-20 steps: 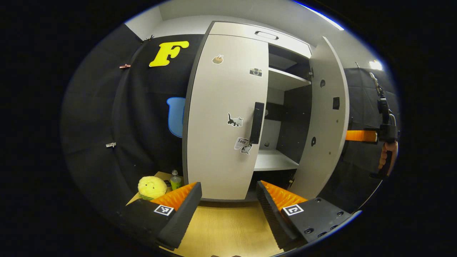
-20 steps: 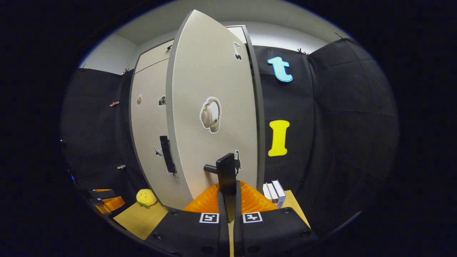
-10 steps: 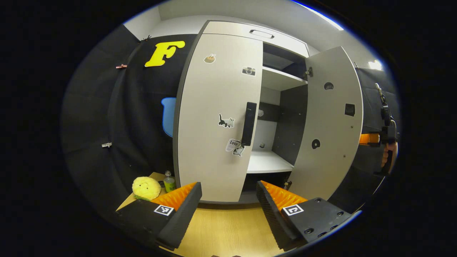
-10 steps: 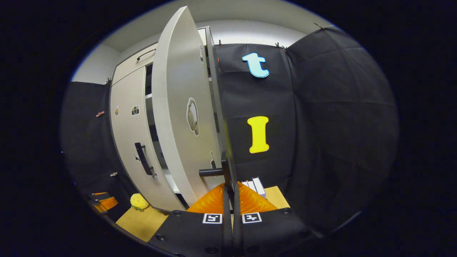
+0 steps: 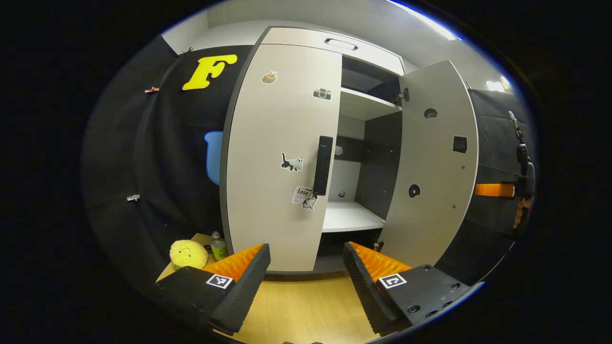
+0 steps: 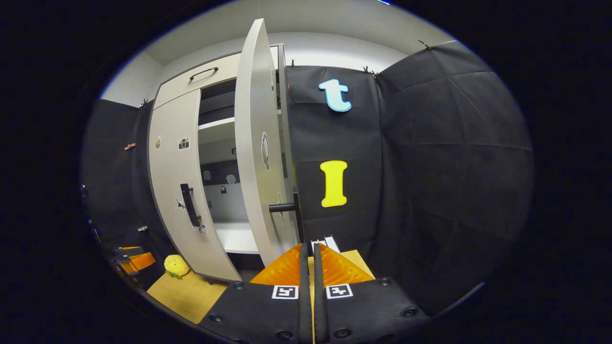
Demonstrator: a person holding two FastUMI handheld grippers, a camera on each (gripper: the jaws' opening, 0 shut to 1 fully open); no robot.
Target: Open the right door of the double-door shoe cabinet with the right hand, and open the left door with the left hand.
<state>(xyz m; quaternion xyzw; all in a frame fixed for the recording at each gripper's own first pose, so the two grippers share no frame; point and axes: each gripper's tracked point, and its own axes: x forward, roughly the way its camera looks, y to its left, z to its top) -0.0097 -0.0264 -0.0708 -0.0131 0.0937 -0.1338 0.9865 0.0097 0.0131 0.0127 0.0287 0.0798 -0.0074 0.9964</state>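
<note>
Right door [image 5: 432, 162] open; left door [image 5: 279, 157] shut

Left gripper view: looks from low in front of tall pale grey double-door shoe cabinet [image 5: 282, 157], faces closed left door [image 5: 277, 191] nearly square-on, tilted up, moderately near. Right gripper view: sits close at swung-out right door [image 6: 260, 157], sees it almost edge-on, faces black cloth wall beyond. Shared by both: cabinet front, open white shelves [image 5: 351, 217] [image 6: 236, 236], light wooden floor [image 5: 306, 306] [image 6: 186, 291], small yellow plush toy [image 5: 188, 253] [image 6: 176, 265].
</note>
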